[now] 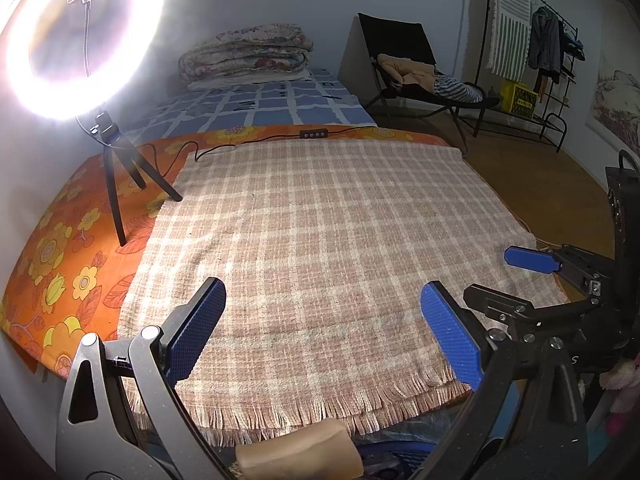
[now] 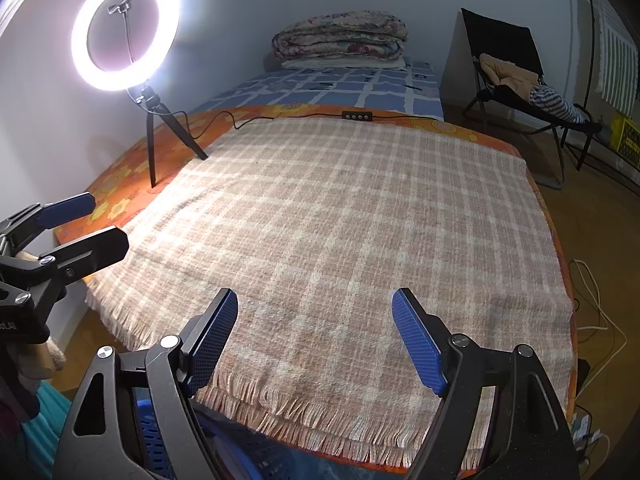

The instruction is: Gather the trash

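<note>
A pink-and-cream plaid blanket (image 1: pixel 320 220) (image 2: pixel 340 220) with a fringed front edge covers the near end of a bed. No loose item shows on it. My left gripper (image 1: pixel 324 320) hangs open over the blanket's front edge, with nothing between its blue pads. My right gripper (image 2: pixel 316 312) is open the same way, just to the right of it. Each shows in the other's view: the right gripper (image 1: pixel 516 280) at the right edge, the left gripper (image 2: pixel 90 224) at the left edge. Below the fringe sits a blue slotted basket (image 2: pixel 156 440) (image 1: pixel 404 450), mostly hidden.
A lit ring light (image 2: pixel 124 30) on a black tripod (image 1: pixel 120 168) stands at the blanket's far left corner, its cable and control box (image 2: pixel 357 115) along the far edge. A folded quilt (image 2: pixel 340 38) lies further back. A chair (image 2: pixel 516 76), clothes rack (image 1: pixel 532 40) and floor cables (image 2: pixel 596 300) are on the right.
</note>
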Demonstrator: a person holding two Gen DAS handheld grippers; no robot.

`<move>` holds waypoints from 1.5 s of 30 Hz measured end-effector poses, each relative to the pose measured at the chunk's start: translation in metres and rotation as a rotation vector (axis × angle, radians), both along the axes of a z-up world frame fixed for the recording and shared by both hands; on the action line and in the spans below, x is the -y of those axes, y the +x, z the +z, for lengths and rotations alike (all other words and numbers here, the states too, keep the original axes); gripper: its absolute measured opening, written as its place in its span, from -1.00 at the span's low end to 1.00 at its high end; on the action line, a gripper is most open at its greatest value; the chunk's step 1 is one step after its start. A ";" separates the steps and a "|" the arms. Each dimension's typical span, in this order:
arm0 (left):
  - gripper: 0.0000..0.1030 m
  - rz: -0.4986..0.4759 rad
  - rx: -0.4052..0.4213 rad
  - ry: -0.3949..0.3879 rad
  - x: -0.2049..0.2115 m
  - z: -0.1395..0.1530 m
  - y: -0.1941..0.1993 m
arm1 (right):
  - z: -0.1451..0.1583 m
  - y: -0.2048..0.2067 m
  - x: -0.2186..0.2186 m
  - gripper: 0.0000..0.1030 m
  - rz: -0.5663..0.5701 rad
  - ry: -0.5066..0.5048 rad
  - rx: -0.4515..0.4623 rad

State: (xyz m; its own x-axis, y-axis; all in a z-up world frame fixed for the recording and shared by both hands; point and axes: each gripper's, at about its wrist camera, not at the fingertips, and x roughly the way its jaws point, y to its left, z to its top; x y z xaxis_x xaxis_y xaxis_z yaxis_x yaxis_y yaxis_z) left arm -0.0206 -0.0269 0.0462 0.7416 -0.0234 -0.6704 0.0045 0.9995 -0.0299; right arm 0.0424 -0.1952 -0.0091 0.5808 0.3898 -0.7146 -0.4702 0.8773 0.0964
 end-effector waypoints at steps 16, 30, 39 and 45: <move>0.94 0.004 -0.004 -0.003 0.002 -0.004 -0.001 | -0.003 -0.001 0.000 0.54 -0.003 -0.002 -0.010; 0.94 0.011 -0.010 -0.004 0.002 -0.007 -0.001 | -0.004 -0.001 0.000 0.54 -0.003 -0.003 -0.014; 0.94 0.030 -0.022 -0.016 0.003 -0.012 -0.003 | -0.005 -0.001 0.001 0.54 -0.001 -0.003 -0.014; 0.94 0.037 -0.023 -0.005 0.003 -0.012 -0.001 | -0.006 -0.002 0.001 0.54 -0.002 -0.004 -0.014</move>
State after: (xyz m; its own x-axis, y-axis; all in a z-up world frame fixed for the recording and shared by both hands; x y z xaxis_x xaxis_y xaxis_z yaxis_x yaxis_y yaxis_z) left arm -0.0220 -0.0299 0.0343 0.7267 0.0002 -0.6870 -0.0334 0.9988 -0.0350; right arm 0.0405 -0.1966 -0.0147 0.5713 0.3856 -0.7245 -0.4670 0.8786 0.0993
